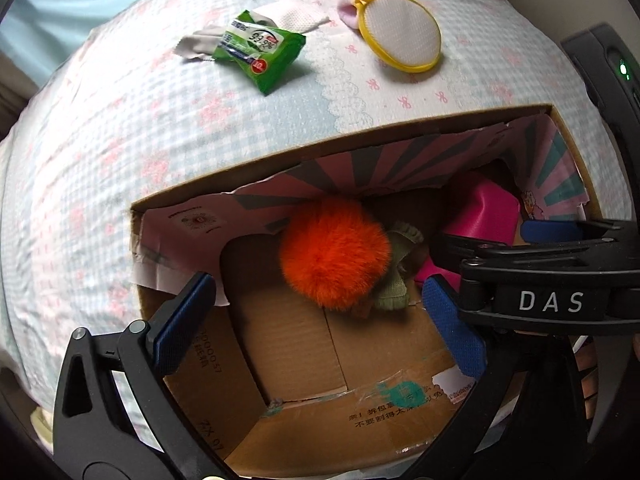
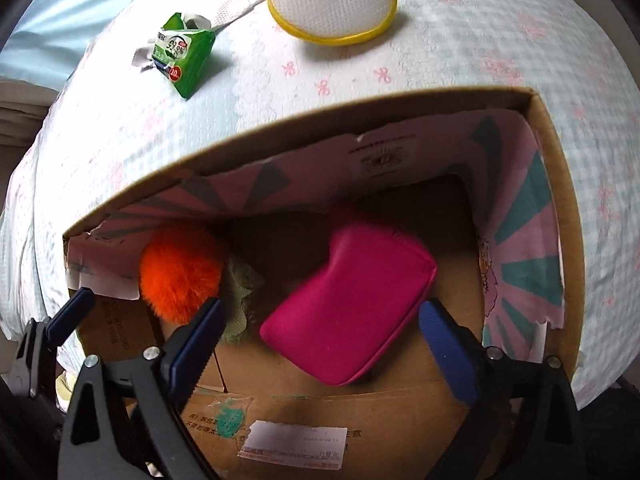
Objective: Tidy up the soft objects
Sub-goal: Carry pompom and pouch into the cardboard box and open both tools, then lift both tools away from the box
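Over the cardboard box (image 2: 548, 168) on the bed, I hold both tongs released, jaws spread with nothing between them: my left gripper (image 1: 320, 316) above the orange pom-pom (image 1: 334, 254), my right gripper (image 2: 320, 336) above the pink pouch (image 2: 348, 308), both lying on the box floor beside a green knit piece (image 1: 394, 280). Outside on the bedspread (image 1: 120, 160) wait the green wipes pack (image 1: 260, 50) and the yellow-rimmed mesh pad (image 1: 404, 30). The pack looks light, crinkly and probably slippery; I would pinch it across its padded middle.
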`<state>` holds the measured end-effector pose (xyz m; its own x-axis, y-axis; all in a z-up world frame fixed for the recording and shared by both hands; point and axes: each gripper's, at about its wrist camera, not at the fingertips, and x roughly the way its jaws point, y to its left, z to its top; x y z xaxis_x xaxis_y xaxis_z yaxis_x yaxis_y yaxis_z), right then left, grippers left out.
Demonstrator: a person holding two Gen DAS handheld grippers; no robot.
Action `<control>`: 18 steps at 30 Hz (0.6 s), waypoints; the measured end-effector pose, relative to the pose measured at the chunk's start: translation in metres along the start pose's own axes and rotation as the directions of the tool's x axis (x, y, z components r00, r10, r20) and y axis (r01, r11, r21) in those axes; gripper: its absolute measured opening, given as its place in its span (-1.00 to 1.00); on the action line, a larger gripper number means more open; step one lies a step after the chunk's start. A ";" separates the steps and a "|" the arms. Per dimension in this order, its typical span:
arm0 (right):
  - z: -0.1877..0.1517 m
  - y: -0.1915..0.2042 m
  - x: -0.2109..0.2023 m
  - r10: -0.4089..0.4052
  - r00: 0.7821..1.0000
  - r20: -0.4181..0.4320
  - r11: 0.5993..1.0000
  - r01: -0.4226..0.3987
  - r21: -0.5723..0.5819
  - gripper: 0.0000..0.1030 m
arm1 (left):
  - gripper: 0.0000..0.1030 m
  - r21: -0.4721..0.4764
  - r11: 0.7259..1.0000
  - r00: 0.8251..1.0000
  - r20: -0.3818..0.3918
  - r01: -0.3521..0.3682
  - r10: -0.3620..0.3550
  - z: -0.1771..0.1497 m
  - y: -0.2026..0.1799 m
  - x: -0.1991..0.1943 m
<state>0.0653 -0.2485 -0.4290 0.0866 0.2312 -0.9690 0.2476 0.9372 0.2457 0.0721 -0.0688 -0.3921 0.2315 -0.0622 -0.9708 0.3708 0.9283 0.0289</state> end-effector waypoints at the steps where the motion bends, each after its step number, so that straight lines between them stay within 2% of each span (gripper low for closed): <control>1: -0.001 -0.001 0.000 0.004 1.000 -0.003 1.000 -0.004 0.005 0.86 | 0.99 -0.006 1.000 1.000 0.002 0.002 -0.002 0.000 0.001 -0.001; 8: 0.001 0.000 -0.006 0.015 1.000 0.020 1.000 -0.015 0.013 0.87 | 0.99 -0.022 1.000 1.000 0.009 0.007 -0.007 -0.005 0.005 -0.014; 18: -0.013 0.020 -0.067 0.042 0.995 0.096 0.998 -0.037 -0.053 0.87 | 0.99 -0.054 0.999 0.997 0.076 0.008 -0.004 -0.009 0.013 -0.078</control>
<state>0.0522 -0.2416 -0.3593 0.1889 0.2439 -0.9512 0.1923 0.9407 0.2794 0.0508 -0.0489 -0.3183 0.2976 -0.0936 -0.9501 0.3235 0.9462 0.0081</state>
